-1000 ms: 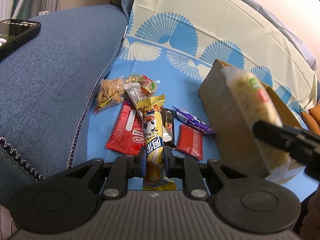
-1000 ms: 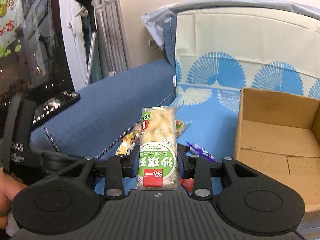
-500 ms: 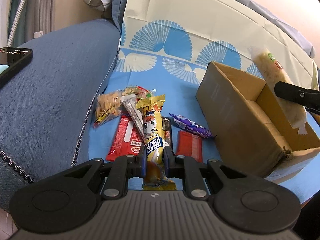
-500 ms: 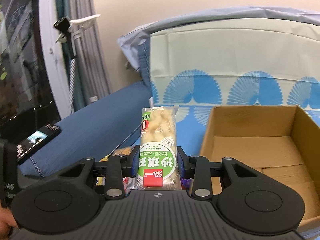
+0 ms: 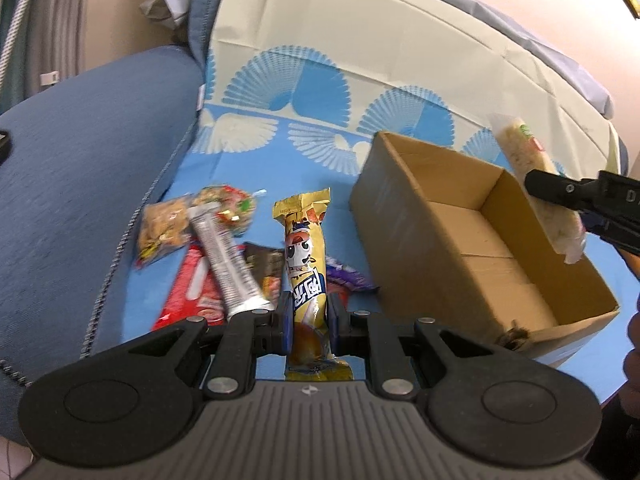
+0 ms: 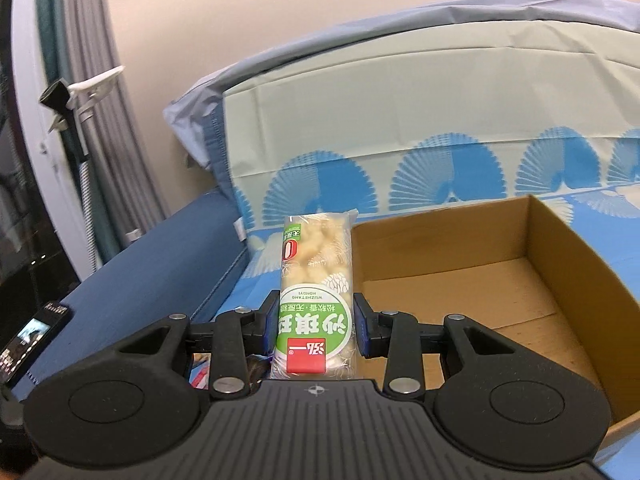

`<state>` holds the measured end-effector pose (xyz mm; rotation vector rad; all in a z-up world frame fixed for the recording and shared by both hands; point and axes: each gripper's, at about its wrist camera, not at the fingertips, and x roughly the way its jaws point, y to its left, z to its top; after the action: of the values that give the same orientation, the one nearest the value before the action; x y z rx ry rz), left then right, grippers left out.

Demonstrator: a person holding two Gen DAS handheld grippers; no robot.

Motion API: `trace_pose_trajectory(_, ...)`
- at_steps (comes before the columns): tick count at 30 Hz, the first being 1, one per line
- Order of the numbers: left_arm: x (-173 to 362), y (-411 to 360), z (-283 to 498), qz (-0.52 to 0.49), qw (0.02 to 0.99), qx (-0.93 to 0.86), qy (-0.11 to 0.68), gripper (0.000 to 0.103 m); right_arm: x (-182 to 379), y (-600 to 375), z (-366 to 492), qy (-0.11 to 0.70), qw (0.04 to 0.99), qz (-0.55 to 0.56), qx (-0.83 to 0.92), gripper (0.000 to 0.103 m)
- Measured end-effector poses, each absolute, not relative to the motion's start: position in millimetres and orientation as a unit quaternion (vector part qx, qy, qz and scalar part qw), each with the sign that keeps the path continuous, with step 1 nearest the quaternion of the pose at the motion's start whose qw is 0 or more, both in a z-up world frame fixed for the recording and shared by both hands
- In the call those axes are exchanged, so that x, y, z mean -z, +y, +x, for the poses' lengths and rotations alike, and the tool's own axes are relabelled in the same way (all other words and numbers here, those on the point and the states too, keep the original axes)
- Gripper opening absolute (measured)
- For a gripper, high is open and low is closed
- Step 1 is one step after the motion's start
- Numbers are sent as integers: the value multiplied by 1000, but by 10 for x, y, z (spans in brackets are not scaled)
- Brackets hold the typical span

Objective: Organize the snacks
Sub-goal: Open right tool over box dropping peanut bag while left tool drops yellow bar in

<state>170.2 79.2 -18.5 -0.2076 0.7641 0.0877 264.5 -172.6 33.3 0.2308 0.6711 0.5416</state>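
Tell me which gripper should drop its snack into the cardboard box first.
Right, probably. The right gripper holds the green-label snack over the cardboard box. The left gripper grips the yellow snack beside the box, above the pile.

The phone (image 6: 28,342) is cut by the left edge, its screen too blurred to read.

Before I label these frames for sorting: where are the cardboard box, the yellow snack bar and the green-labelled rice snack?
cardboard box (image 5: 404,216), left wrist view, outer side wall.
yellow snack bar (image 5: 306,264), left wrist view, printed wrapper middle.
green-labelled rice snack (image 6: 316,284), right wrist view, wrapper centre.
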Motion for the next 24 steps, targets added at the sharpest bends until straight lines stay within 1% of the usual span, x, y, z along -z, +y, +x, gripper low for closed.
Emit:
trace_pose_trajectory(10, 66, 295, 2112, -96, 927, -3, 362, 18, -332, -1999, 2812, 317, 917, 131, -205, 37)
trace_pose_trajectory(12, 28, 194, 2231, -97, 929, 6, 357, 18, -302, -2053, 2853, 321, 917, 137, -193, 35)
trace_pose_trajectory(16, -64, -17, 2449, -104, 931, 40, 349, 19, -257, -2159, 2920, 326, 918, 151, -166, 35)
trace_pose_trajectory(17, -84, -81, 2502, -105, 930, 52, 349, 22, -253, -2193, 2928, 325, 920, 152, -157, 36)
trace_pose_trajectory(18, -96, -132, 2538, -106, 929, 60, 350, 36, -246, -2233, 2941, 326, 921, 154, -146, 37)
trace_pose_trajectory(19, -105, -180, 2572, -106, 928, 65, 350, 45, -238, -2275, 2964, 327, 922, 158, -134, 37)
trace_pose_trajectory(20, -114, -214, 2580, -107, 929, 68, 347, 55, -229, -2309, 2992, 327, 923, 160, -121, 42)
trace_pose_trajectory(21, -119, -247, 2584, -107, 930, 70, 344, 55, -221, -2350, 3002, 327, 925, 159, -108, 49)
trace_pose_trajectory(24, -87, -262, 2561, -110, 929, 63, 348, 55, -185, -2480, 3046, 334, 930, 146, -53, 50)
